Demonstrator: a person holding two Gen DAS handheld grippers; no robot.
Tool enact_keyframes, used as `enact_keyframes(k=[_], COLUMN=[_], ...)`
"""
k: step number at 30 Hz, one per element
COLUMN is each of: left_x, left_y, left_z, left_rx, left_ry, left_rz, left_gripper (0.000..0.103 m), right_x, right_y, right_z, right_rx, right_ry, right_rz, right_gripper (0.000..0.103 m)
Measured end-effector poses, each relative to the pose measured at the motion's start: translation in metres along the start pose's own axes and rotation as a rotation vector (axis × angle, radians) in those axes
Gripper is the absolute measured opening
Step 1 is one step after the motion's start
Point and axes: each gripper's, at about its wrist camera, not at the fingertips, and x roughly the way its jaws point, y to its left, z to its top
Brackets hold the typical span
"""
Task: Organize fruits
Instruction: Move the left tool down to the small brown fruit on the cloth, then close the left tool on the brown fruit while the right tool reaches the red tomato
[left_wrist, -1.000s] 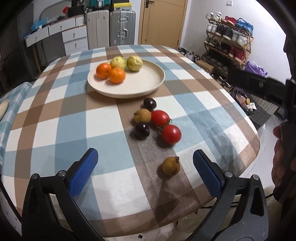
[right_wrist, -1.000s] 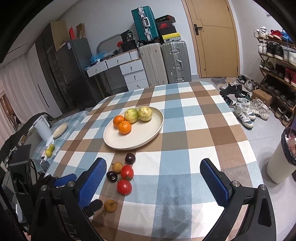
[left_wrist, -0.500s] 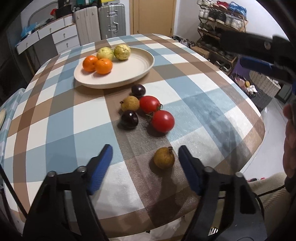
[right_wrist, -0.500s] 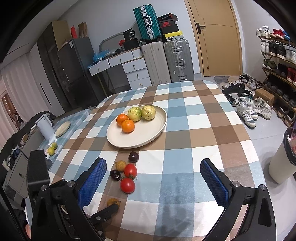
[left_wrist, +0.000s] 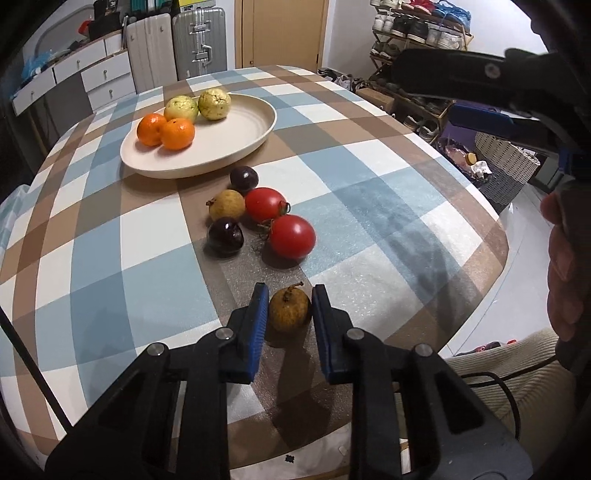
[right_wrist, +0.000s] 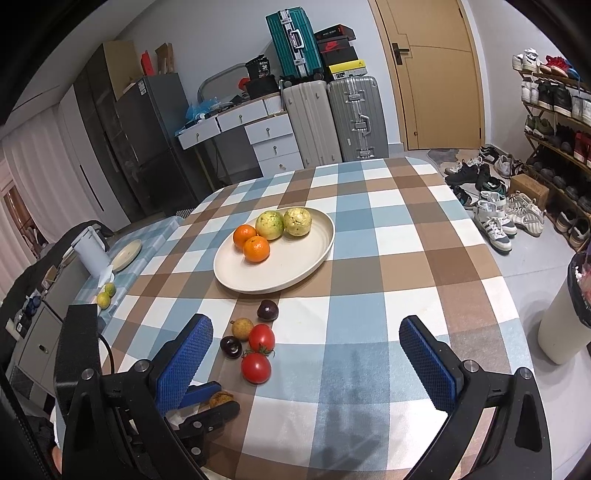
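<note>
My left gripper (left_wrist: 289, 301) is shut on a small brownish-yellow fruit (left_wrist: 288, 310) that rests on the checked tablecloth near the front edge; both blue pads touch its sides. It also shows in the right wrist view (right_wrist: 221, 398), between the left fingers. Beyond it lie two red tomatoes (left_wrist: 291, 236), two dark plums (left_wrist: 225, 237) and another brownish fruit (left_wrist: 226, 204). A cream plate (left_wrist: 236, 147) holds two oranges (left_wrist: 177, 134) and two green-yellow fruits (left_wrist: 214, 104). My right gripper (right_wrist: 301, 354) is open and empty, above the table's near part.
The table edge (left_wrist: 491, 236) drops off at the right to a basket and shoe rack. Suitcases (right_wrist: 354, 118) and drawers stand behind the table. A side surface at left holds a white jug (right_wrist: 90, 254), a small dish and two small fruits.
My left gripper moved forward and down to the brownish-yellow fruit and closed from wide open onto it. The right gripper stayed open and barely moved.
</note>
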Motion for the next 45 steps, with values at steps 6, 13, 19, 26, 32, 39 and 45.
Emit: enact_keyframes(k=[6,13,19,26,32,39,45], left_x=[-0.004,-0.022,-0.050,-0.089,-0.119,-0.120,-0.118], left_y=[0.004,0.018,0.035,0.071,0.108,0.121,0.113], left_z=[0.001,0.006,0.014,0.021,0.022,0.024,0.023], left_rx=[-0.024,-0.070,-0.115,-0.202,-0.296,-0.329,-0.317], left_ry=[-0.005,-0.051,-0.127,-0.217,-0.292,-0.262,-0.257], left_rz=[-0.007,-0.030,-0.038,-0.069,-0.104,-0.169,-0.203], left_gripper=[0.021,0.021,0.021,0.021,0.021,0.021,0.021], right_x=[0.002,0.004,0.011,0.024,0.047,0.079,0.095], right_y=[0.000,-0.002,-0.004,0.002,0.012,0.030,0.046], right_z=[-0.001,-0.006,-0.007,-0.012,-0.021,-0.035,-0.043], right_rx=[0.005,0.018,0.025,-0.005,-0.023,-0.088,-0.170], right_ry=[0.008,0.018,0.041,0.089,0.171,0.270,0.304], right_rz=[-0.001,-0.010,-0.013,-0.008,0.035,0.055,0.048], right_gripper=[0.103,0.103,0.103,0.103,0.101,0.081,0.066])
